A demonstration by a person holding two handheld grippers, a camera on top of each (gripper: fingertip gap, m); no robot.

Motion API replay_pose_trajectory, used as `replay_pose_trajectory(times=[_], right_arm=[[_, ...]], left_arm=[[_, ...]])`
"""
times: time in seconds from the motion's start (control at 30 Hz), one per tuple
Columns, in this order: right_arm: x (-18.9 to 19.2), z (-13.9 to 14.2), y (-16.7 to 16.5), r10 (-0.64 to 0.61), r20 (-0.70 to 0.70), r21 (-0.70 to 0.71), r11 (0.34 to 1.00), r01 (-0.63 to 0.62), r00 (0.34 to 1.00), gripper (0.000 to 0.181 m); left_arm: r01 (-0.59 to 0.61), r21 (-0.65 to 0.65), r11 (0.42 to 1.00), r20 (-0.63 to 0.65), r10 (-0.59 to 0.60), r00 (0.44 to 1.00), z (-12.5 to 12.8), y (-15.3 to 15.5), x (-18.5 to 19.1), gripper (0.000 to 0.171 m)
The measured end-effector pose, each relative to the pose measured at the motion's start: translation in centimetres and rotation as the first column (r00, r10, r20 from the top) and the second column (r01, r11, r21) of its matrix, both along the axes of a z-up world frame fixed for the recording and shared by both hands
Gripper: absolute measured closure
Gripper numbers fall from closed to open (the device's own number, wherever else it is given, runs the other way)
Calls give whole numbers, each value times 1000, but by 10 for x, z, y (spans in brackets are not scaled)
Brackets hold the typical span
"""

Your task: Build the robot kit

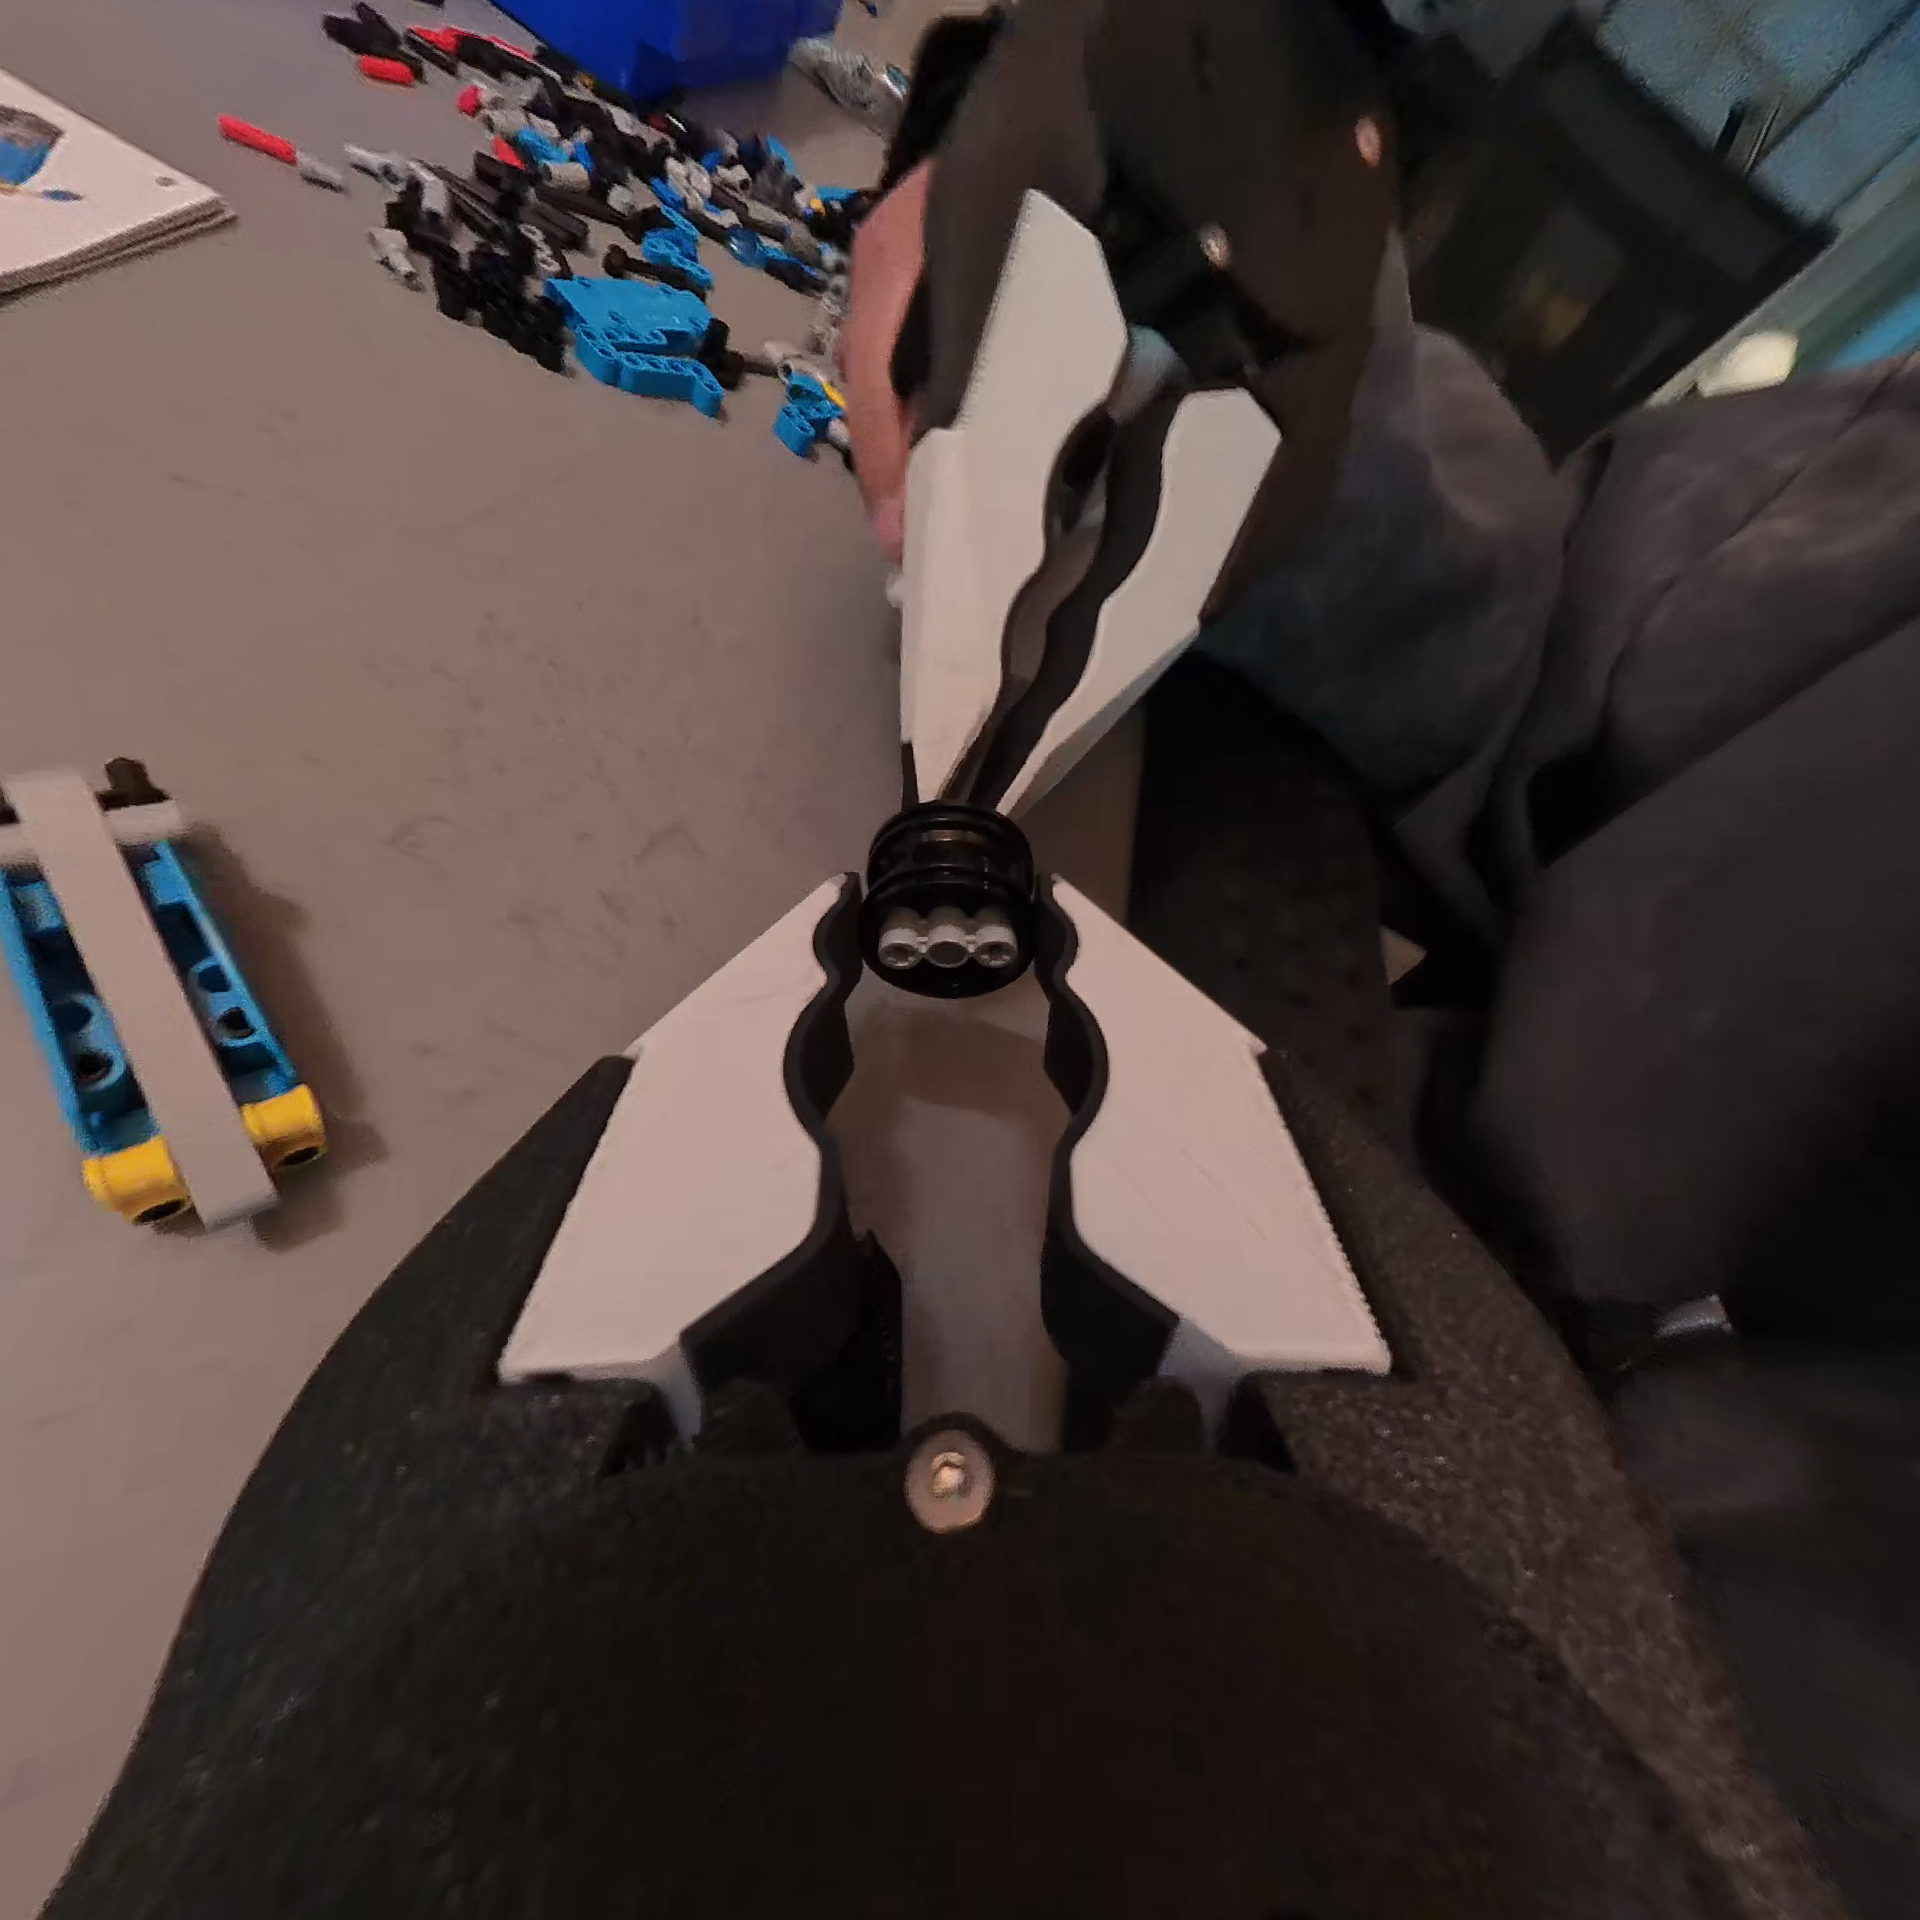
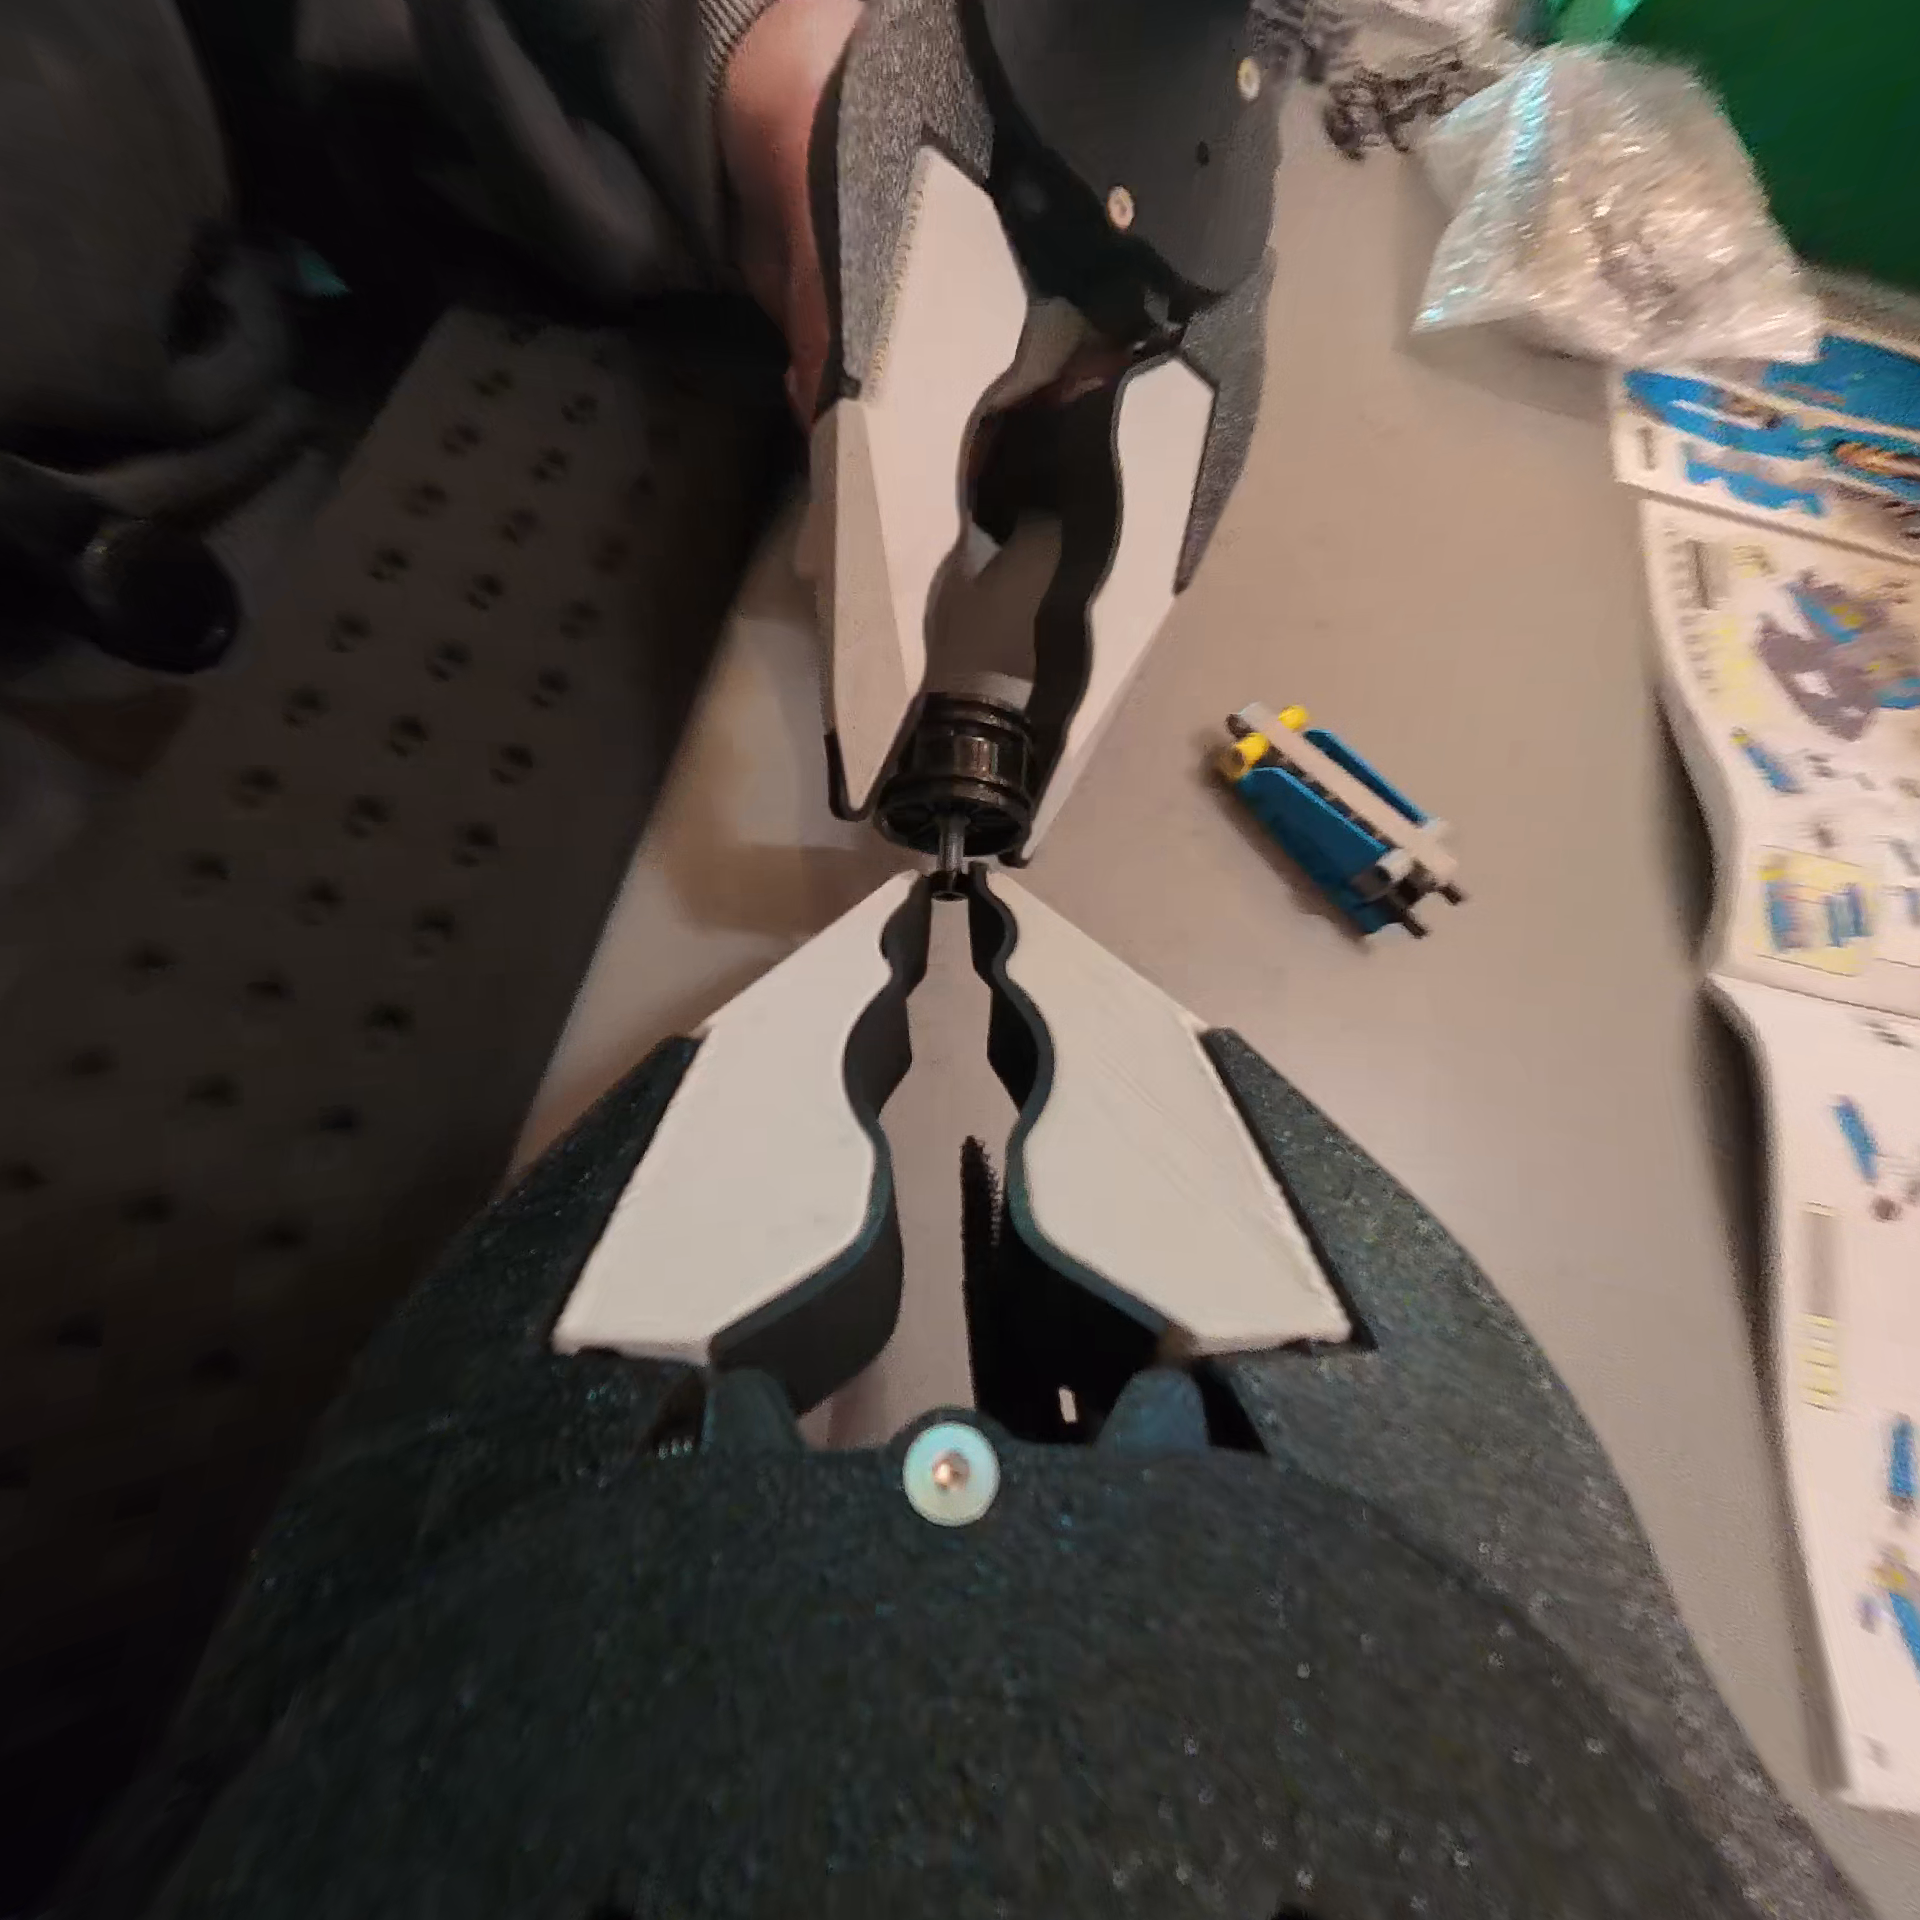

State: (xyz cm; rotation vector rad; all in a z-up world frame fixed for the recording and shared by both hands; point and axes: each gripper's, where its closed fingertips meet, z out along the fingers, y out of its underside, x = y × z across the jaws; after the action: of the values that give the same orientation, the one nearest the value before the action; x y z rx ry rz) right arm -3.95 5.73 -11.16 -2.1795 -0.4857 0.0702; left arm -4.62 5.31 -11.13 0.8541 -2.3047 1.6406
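Above table edge (image 2: 665, 831): black wheel hub (image 1: 948, 914) in left gripper (image 1: 948, 904), pin (image 2: 948, 868) in right gripper (image 2: 948, 883).

Print on instruction booklets (image 2: 1808, 644) blurred; nothing legible.

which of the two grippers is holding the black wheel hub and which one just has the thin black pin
The left gripper clamps the black wheel hub across its ribbed sides. The right gripper, jaws nearly shut, pinches only the thin black pin at the hub's centre.
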Motion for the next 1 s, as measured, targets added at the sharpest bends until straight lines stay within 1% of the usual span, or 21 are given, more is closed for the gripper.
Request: replay_pose_trajectory(times=[0.13,0.23,0.33,0.43,0.7,1.0], right_arm=[[-9,0,-3,28,-112,-9,1000,-29,993,174],[-7,3,-3,5,-166,-17,1000,-8,986,174],[-3,13,-1,-16,-223,32,999,24,975,174],[-2,22,0,-20,-279,68,997,41,960,175],[-3,3,-3,-40,-176,-29,999,35,984,175],[-2,-8,-3,-57,-166,-81,996,44,984,175]], left_arm=[[34,32,999,56,-35,998,-1,-3,-7,139],[19,34,999,97,-23,995,3,-2,-4,139],[5,8,1000,121,-6,993,9,-2,-2,139],[-5,22,1000,166,1,986,11,-3,-1,139],[-17,103,995,202,-4,979,0,-3,0,139],[-34,180,983,242,-11,970,-10,-3,1,139]])
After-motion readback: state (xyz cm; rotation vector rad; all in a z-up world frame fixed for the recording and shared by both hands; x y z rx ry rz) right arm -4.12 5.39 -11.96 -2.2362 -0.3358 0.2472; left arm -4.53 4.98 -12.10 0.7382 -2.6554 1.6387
